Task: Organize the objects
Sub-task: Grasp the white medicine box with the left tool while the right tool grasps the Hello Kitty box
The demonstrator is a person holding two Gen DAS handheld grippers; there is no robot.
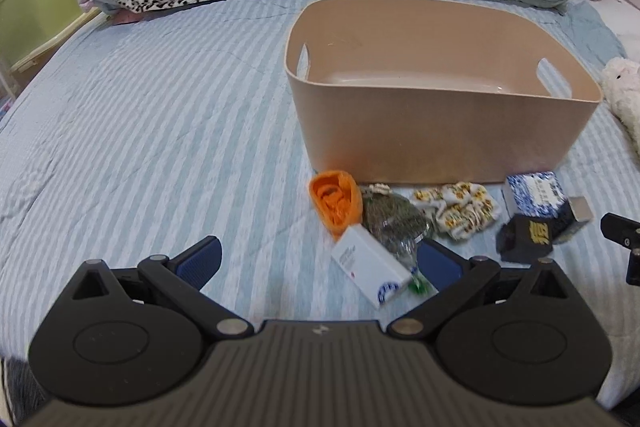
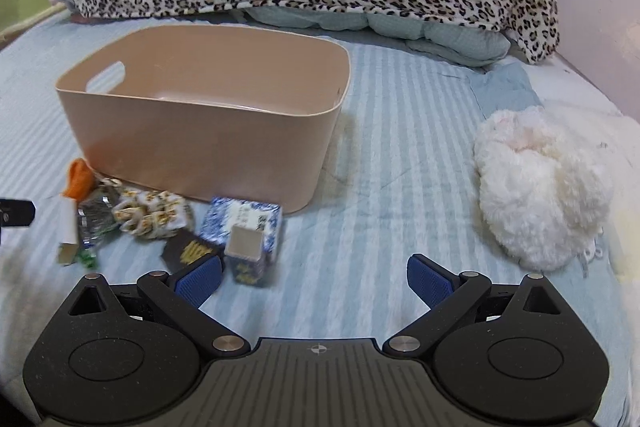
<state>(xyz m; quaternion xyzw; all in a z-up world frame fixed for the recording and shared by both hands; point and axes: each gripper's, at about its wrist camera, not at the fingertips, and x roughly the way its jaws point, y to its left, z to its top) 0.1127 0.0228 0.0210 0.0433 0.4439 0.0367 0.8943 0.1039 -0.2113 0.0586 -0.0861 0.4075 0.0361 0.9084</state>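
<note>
White box (image 1: 370,266) between open left claw (image 1: 320,263) (untouched).

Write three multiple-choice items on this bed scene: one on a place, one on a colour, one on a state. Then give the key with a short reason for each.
1. Where does the small clutter lie relative to the bin?
A. inside it
B. on the bed in front of it
C. behind it

2. What colour is the pouch at the pile's left end?
A. orange
B. purple
C. black

3. How does the left gripper stand?
A. shut on the white box
B. shut on nothing
C. open

Key: B, the items rest on the striped sheet against the bin's near wall; A, it is plainly orange; C, its fingers are spread apart, with the white box lying between them ungripped.
</note>
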